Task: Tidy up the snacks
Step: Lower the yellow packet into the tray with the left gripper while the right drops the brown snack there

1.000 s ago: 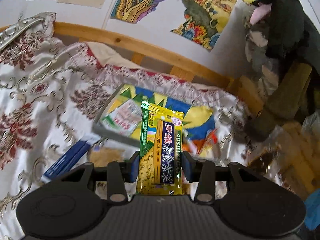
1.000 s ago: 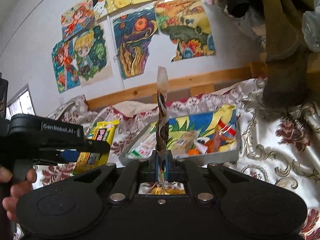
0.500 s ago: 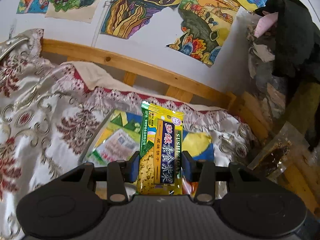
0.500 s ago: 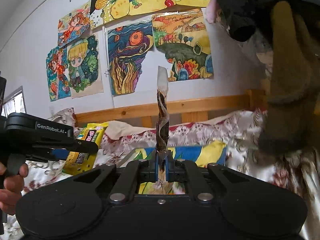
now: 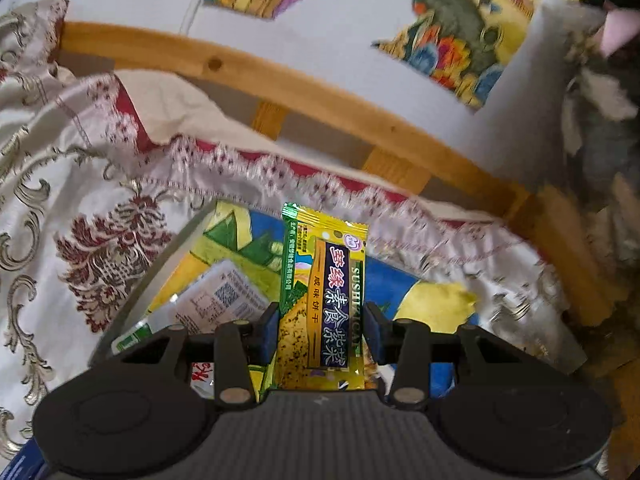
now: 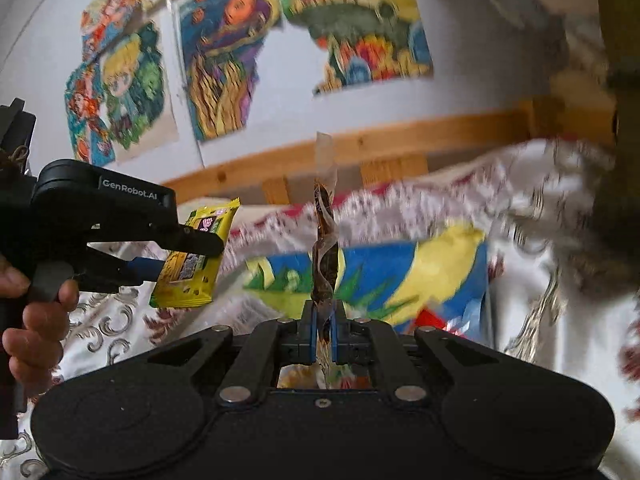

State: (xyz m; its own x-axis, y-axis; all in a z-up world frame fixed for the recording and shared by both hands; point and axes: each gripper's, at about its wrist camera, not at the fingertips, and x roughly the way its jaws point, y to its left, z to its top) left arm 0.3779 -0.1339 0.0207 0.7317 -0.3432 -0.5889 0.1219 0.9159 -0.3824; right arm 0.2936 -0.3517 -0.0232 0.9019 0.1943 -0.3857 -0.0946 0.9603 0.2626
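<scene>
snack packet (image 5: 322, 304): yellow, green, navy | box (image 6: 420, 264): blue, yellow | bedspread (image 5: 100, 240): cream, maroon floral

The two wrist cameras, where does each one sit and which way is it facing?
Left wrist: on the left tongs, looking along them at the yellow snack packet over the colourful tray.
Right wrist: on the right tongs, clamping a clear brown packet; the person's left hand shows.
Shared: tray, yellow packet, wall drawings.

Snack packet (image 5: 322, 308) above tray (image 5: 400, 284) on bedspread (image 5: 80, 216), headboard (image 5: 320, 96) behind
</scene>
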